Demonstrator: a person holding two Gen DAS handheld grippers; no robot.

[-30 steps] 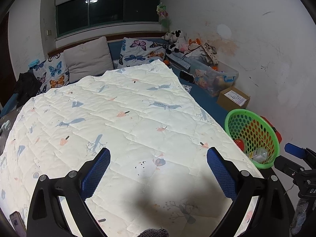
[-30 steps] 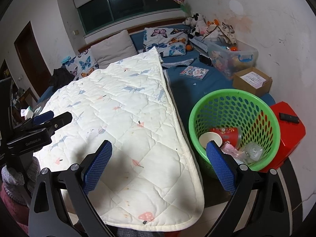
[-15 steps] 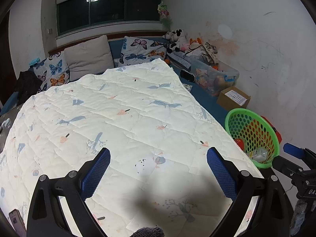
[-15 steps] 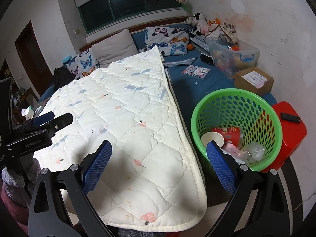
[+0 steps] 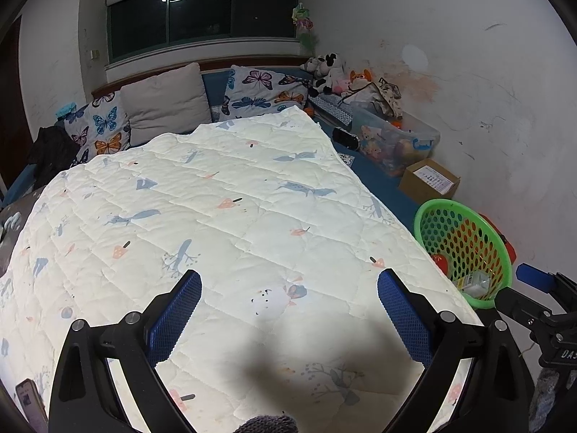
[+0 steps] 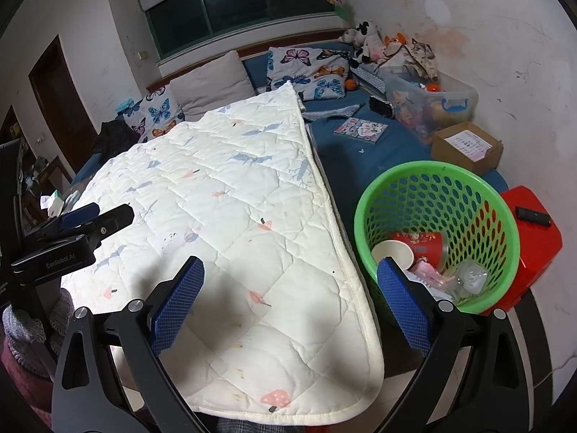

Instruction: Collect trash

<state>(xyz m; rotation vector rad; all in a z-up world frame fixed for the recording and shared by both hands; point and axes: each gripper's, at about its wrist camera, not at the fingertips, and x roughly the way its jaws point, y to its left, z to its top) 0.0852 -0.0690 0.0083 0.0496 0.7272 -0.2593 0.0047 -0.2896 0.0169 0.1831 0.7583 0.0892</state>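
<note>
Green basket (image 6: 436,198) holding the trash sits right of the quilt (image 6: 230,216), nearest the right gripper (image 6: 290,290); both grippers' jaws are spread, empty.

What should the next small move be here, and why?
Probably pull both back and scan for leftover trash. The left gripper and right gripper are open and hold nothing, the quilt shows no litter, and the green basket already holds a red paper cup and wrappers.
</note>
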